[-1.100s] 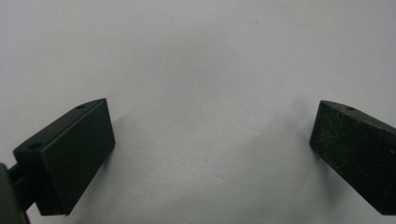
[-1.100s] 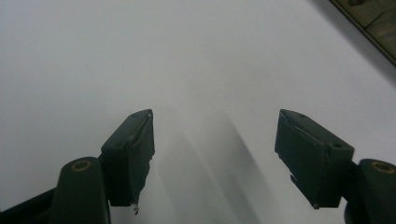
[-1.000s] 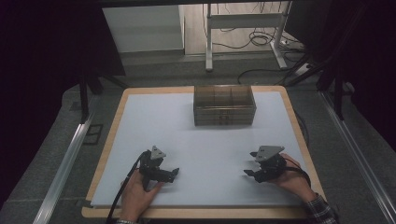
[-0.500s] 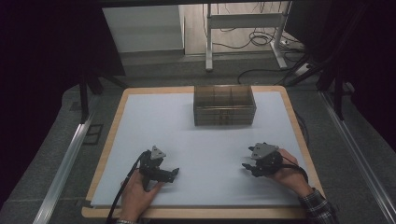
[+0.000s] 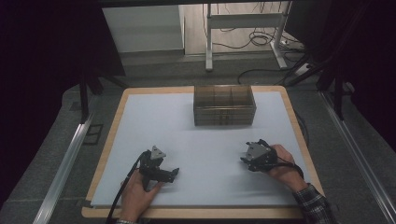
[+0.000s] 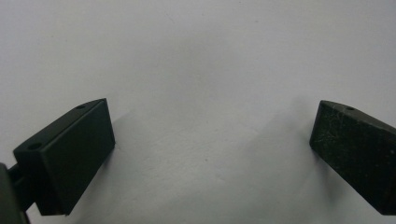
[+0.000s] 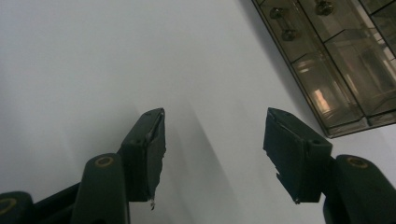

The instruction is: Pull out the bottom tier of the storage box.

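A smoky clear plastic drawer box (image 5: 224, 104) stands at the far middle of the white mat (image 5: 187, 140); its corner (image 7: 336, 60) with small drawers and knobs shows at the upper right of the right gripper view. My left gripper (image 5: 173, 173) rests low on the mat near the front left, jaws wide open (image 6: 210, 149) with only bare mat between them. My right gripper (image 5: 244, 161) sits at the front right, pointing left; its jaws have just been closing and stand partly open (image 7: 215, 140) with nothing between them.
The mat lies on a wooden board (image 5: 119, 107) whose edge frames it. Metal rails (image 5: 65, 163) run along both sides on the grey floor. Desk legs (image 5: 209, 42) and cables (image 5: 254, 39) are beyond the far edge.
My right gripper has shifted slightly left and turned, and its jaws have narrowed. The left gripper has stayed put.
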Demonstrator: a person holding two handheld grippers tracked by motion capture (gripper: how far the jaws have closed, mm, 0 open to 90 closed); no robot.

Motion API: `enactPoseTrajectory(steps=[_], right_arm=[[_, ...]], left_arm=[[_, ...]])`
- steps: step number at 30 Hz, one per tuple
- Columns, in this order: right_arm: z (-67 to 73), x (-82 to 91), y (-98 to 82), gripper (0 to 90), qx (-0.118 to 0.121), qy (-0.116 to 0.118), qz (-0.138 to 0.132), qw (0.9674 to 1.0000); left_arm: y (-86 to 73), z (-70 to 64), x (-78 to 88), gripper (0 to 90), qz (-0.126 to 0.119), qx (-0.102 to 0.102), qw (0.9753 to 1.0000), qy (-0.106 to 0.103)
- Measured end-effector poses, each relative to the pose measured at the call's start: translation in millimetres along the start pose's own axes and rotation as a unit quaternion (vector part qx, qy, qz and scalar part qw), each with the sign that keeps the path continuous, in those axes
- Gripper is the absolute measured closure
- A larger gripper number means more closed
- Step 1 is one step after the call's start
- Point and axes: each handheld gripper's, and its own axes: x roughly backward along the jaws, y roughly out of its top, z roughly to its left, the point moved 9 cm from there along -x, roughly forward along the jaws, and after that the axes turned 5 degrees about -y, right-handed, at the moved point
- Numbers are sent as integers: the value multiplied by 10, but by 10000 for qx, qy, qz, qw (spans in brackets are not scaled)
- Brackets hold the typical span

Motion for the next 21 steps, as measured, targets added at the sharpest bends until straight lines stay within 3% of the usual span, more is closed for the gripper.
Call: enactPoseTrajectory(steps=[10, 14, 21], right_arm=[[-65, -100, 52, 393, 438, -513, 73, 9977], [-79, -156, 76, 398, 476, -579, 30, 9972], [-134, -254, 111, 418, 773, -921, 87, 9927]], left_arm=[[0, 0, 0, 0, 1, 0, 10000, 0], [0, 0, 0, 0, 0, 1, 10000, 0], [0, 0, 0, 0, 1, 2, 10000, 1]])
